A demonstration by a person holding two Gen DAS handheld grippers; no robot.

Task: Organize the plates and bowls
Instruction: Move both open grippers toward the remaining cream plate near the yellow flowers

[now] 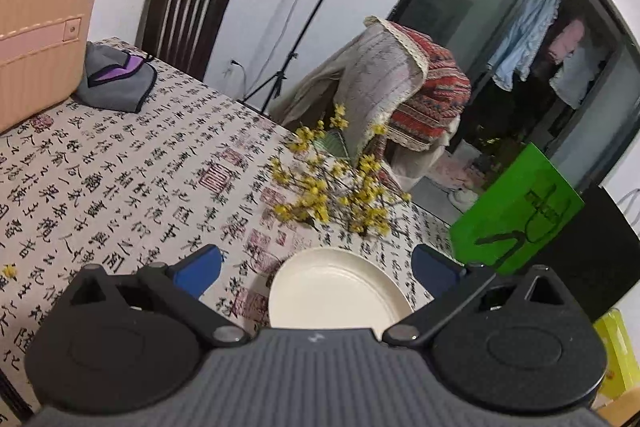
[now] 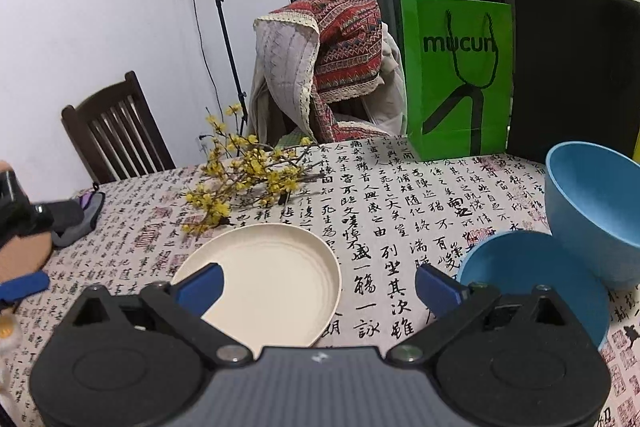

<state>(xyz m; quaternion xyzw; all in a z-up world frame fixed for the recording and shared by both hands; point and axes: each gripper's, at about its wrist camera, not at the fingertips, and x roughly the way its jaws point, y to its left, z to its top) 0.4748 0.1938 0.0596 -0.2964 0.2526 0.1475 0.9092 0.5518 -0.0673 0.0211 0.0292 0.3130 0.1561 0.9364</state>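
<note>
Two handheld grippers are hovering low over the calligraphy-print tablecloth [image 2: 400,195], both with their blue-padded jaws spread wide and gripping nothing. In the right wrist view, the right gripper [image 2: 318,285] is pointing toward twelve o'clock, level with the table. A round cream plate with a raised rim [image 2: 272,275] is lying flat under its left finger, spreading from the gap out toward ten o'clock. A smaller round blue bowl [image 2: 536,275] is sitting upright at about three o'clock, partly behind the right finger, and a larger blue bowl [image 2: 596,199] is leaning tilted just beyond it at two o'clock, its mouth facing up and leftward; whether the two are touching I cannot tell. At nine o'clock, the left gripper's blue fingertip is showing at the frame edge.

In the left wrist view, the left gripper [image 1: 316,269] is tilting slightly, and the same cream plate [image 1: 336,291] is lying directly between its parted fingers, close to the body.

Farther off, a spray of yellow-flowered twigs [image 2: 244,179] is lying across the cloth at twelve o'clock from the plate. Beyond it, a green paper bag [image 2: 456,79] is standing upright at the table's far edge.
</note>
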